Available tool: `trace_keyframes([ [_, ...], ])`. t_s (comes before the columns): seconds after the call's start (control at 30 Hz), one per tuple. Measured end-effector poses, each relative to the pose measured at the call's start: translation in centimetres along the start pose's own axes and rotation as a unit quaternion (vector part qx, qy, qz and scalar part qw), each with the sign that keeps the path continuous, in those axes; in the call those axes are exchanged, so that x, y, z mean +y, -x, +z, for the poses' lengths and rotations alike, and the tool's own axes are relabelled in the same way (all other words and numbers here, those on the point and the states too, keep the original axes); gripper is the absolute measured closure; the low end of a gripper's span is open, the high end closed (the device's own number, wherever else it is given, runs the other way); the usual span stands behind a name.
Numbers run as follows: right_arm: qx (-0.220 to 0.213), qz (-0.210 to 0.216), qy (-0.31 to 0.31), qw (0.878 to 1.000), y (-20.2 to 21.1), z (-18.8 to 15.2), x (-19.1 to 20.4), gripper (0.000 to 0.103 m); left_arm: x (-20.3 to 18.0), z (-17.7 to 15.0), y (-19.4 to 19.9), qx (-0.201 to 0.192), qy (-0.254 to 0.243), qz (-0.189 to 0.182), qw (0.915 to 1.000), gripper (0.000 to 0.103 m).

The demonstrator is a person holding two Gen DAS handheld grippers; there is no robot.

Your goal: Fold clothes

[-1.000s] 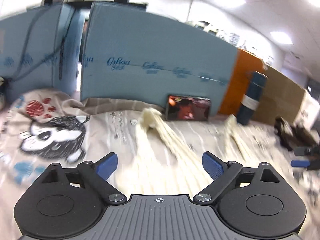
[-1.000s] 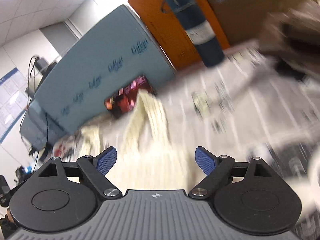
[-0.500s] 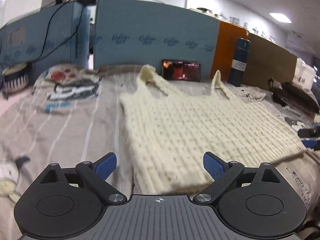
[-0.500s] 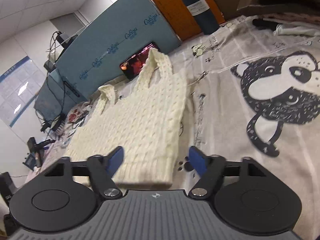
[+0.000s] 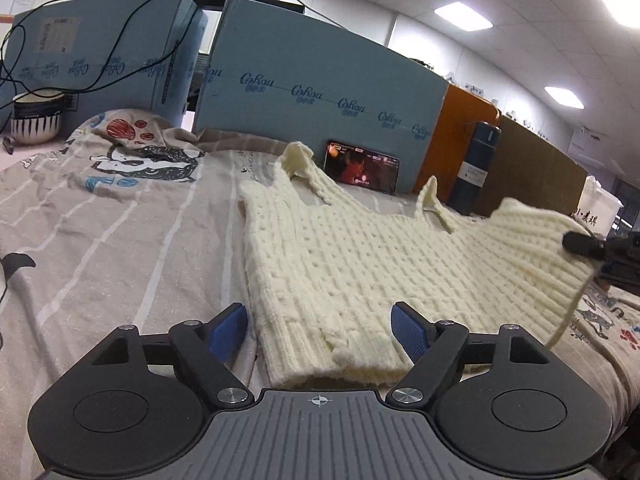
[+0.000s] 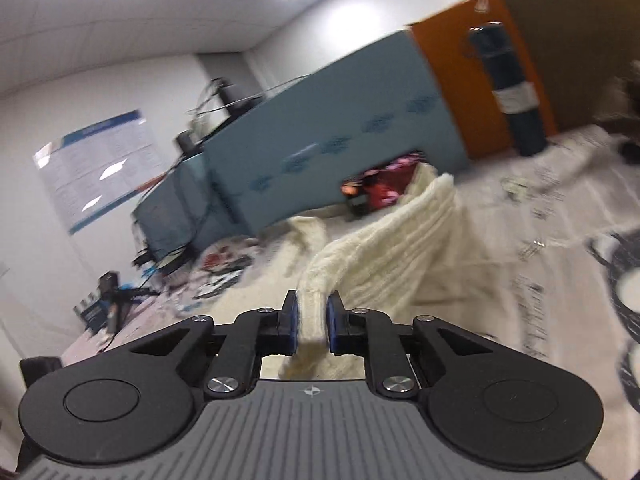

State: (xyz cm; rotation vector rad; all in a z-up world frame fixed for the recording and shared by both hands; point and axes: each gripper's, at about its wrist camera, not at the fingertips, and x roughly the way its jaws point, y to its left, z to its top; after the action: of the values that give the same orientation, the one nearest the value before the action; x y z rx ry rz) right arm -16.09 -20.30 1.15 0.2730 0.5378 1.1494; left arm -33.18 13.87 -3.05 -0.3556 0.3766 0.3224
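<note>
Right tool (image 6: 312, 320) pinches vest (image 5: 360, 264) hem (raised); left tool (image 5: 320, 330) gapes wide.

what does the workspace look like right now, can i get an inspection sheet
Surface: bedsheet with cartoon prints covers the work area.
Job's things: cream knit vest lies mostly flat; its right hem corner is lifted off the sheet.
Clutter: phone with lit screen propped against the blue board; dark flask upright; striped bowl at far left.
Grippers: left tongs open, straddling the near hem; right tongs shut on the vest's hem.
Cables: black cables drape over the boards.
Surroundings: orange panel, brown panel, ceiling lights, wall poster.
</note>
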Motion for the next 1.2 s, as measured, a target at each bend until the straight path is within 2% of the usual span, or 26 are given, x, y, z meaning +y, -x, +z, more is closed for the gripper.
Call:
trace_keyframes([
  [0.23, 0.078, 0.044, 0.043, 0.995, -5.5, 0.0, 2.9, 0.09, 0.7, 0.5, 0.3, -0.008, 0.006, -0.003, 0.9999, 0.021],
  [0.43, 0.148, 0.048, 0.061, 0.986, -8.5, -1.9, 3.9, 0.09, 1.4, 0.9, 0.0, -0.011, 0.01, 0.006, 0.9999, 0.021],
  [0.63, 0.167, 0.053, 0.068, 0.982, -9.2, -2.0, 4.0, 0.088, 1.6, 1.1, -0.2, -0.01, 0.011, 0.004, 0.9999, 0.021],
  [0.7, 0.172, 0.061, 0.064, 0.981, -9.0, -1.7, 3.9, 0.077, 1.6, 1.2, -0.2, -0.011, 0.012, 0.005, 0.9999, 0.021],
  [0.77, 0.165, 0.07, 0.043, 0.983, -8.6, -1.1, 3.5, 0.018, 1.7, 1.3, -0.2, -0.012, 0.013, 0.007, 0.9998, 0.021],
  [0.8, 0.156, 0.072, 0.03, 0.985, -8.4, -0.7, 3.2, 0.014, 1.7, 1.4, -0.2, -0.013, 0.013, 0.008, 0.9998, 0.021],
  [1.0, 0.143, 0.063, -0.033, 0.987, -9.3, 0.7, 1.4, 0.014, 1.8, 1.7, -0.4, -0.01, 0.019, 0.005, 0.9998, 0.021],
  [1.03, 0.159, 0.059, -0.039, 0.985, -9.9, 0.5, 1.1, 0.014, 1.8, 1.8, -0.5, -0.008, 0.021, 0.002, 0.9997, 0.021],
  [1.2, 0.167, 0.057, -0.038, 0.984, -10.4, 0.1, 0.8, 0.014, 1.7, 2.0, -0.9, 0.006, 0.025, -0.005, 0.9996, 0.021],
])
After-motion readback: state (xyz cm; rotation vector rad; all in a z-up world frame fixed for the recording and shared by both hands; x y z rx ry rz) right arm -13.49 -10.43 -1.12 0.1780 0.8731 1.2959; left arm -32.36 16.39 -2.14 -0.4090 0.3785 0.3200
